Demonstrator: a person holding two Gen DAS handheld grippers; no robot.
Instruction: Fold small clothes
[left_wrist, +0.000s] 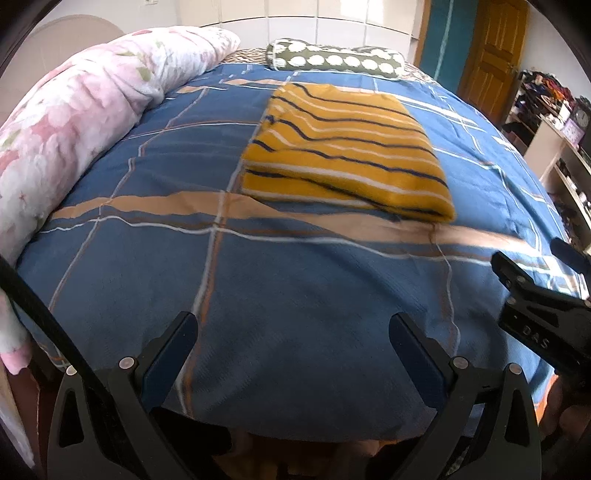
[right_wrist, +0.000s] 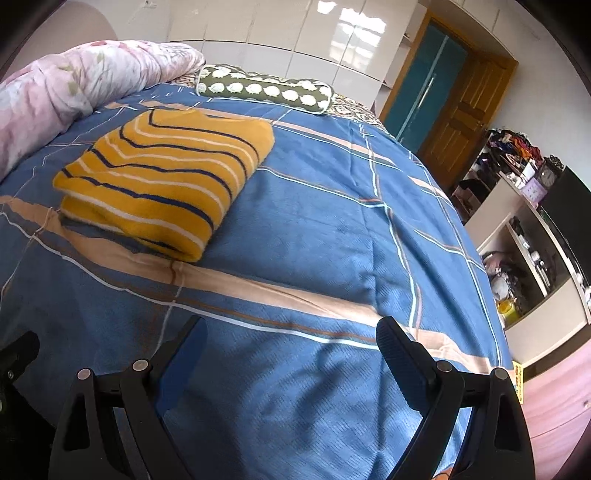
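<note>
A yellow garment (left_wrist: 343, 151) with navy and white stripes lies folded into a thick rectangle on the blue plaid bedspread (left_wrist: 258, 280). The right wrist view has the same folded garment (right_wrist: 166, 181) at upper left. My left gripper (left_wrist: 293, 325) is open near the bed's front edge, well short of the garment, with nothing between its fingers. My right gripper (right_wrist: 291, 330) is open too, empty, over bare bedspread (right_wrist: 332, 229) to the right of the garment. The right gripper's body (left_wrist: 539, 306) shows at the right edge of the left wrist view.
A rolled pink floral duvet (left_wrist: 85, 125) runs along the bed's left side. A green bolster (left_wrist: 332, 59) with white dots lies at the head. Cluttered shelves (right_wrist: 524, 236) and a wooden door (right_wrist: 461, 122) stand to the right of the bed.
</note>
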